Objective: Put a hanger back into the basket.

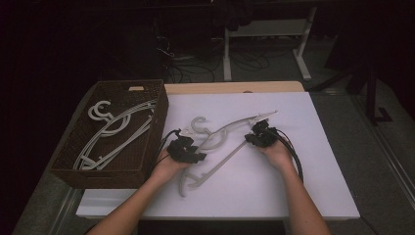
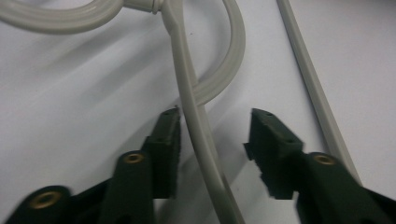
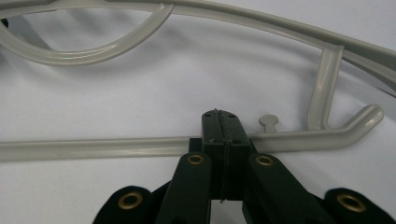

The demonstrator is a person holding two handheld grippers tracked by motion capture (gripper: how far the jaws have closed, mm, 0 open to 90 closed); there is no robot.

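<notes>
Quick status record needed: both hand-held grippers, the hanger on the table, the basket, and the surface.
left hand-held gripper: open, jaws either side of the hanger's arm, not clamped
right hand-held gripper: shut on the hanger's straight bar
hanger: pale plastic, lying on the white sheet between both grippers
basket: dark wicker, at table's left, holds more pale hangers
white sheet: covers the tabletop

There are no words, numbers, labels or signs to read anywhere in these pictures.
</notes>
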